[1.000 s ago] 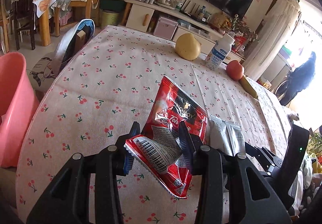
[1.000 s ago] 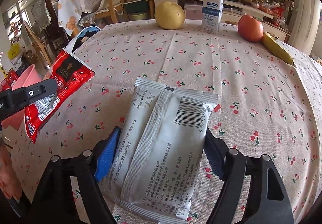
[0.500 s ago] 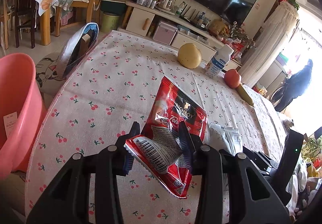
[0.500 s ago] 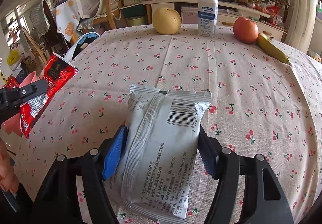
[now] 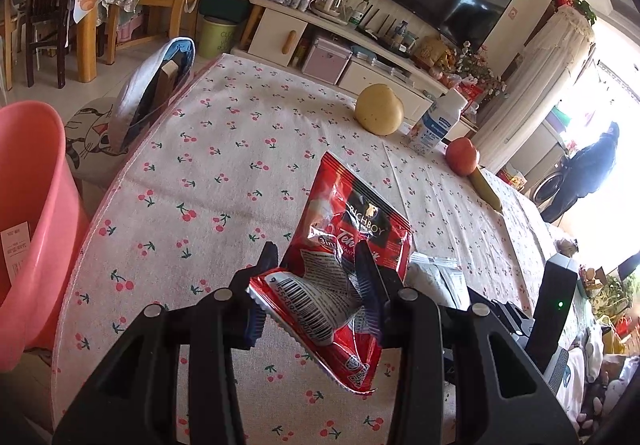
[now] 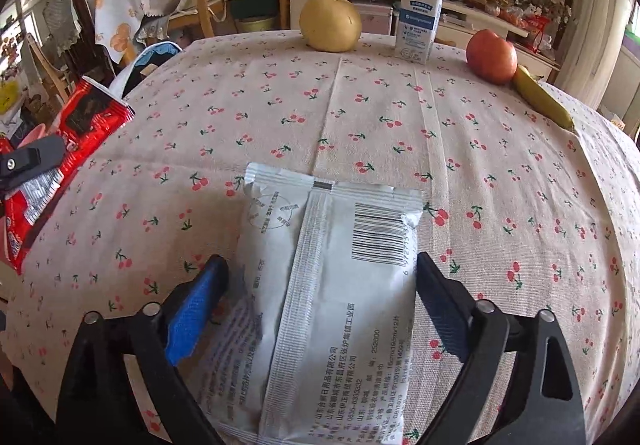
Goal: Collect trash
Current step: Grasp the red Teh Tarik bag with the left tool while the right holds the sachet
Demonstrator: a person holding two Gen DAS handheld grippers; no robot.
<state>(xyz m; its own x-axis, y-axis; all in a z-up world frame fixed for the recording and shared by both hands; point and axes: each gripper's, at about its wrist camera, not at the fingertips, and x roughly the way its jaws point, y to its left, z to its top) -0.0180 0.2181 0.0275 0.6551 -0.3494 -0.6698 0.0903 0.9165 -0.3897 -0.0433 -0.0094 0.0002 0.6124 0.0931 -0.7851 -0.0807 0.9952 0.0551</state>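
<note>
At the far left, beside the counter [image 5: 224, 173], stands a pink plastic bin [image 5: 32, 213] with a white label on its inner wall. Your left hand-held gripper [image 5: 316, 277] is clamped on a red snack wrapper [image 5: 352, 229], pinching its crumpled lower part near the barcode; the wrapper is lifted clear of the cherry-print cloth, its top edge standing upright above the pads. In the right wrist view the same wrapper [image 6: 80, 133] shows at the left edge, off the cloth.

Just to the right lies a silver-white packet [image 6: 332, 285], flat on the counter, barcode facing up. Your right hand-held gripper [image 6: 320, 285] straddles it with the jaws opening: the left blue pad stands a little apart from the packet's edge, while the right pad sits at or just beside the other edge. The packet is not lifted.

Along the far edge of the counter, left to right: a yellow pear [image 6: 330, 23], a white bottle [image 6: 418, 13] upright, a red apple [image 6: 491, 55] and a banana [image 6: 540, 101] touching the apple.
</note>
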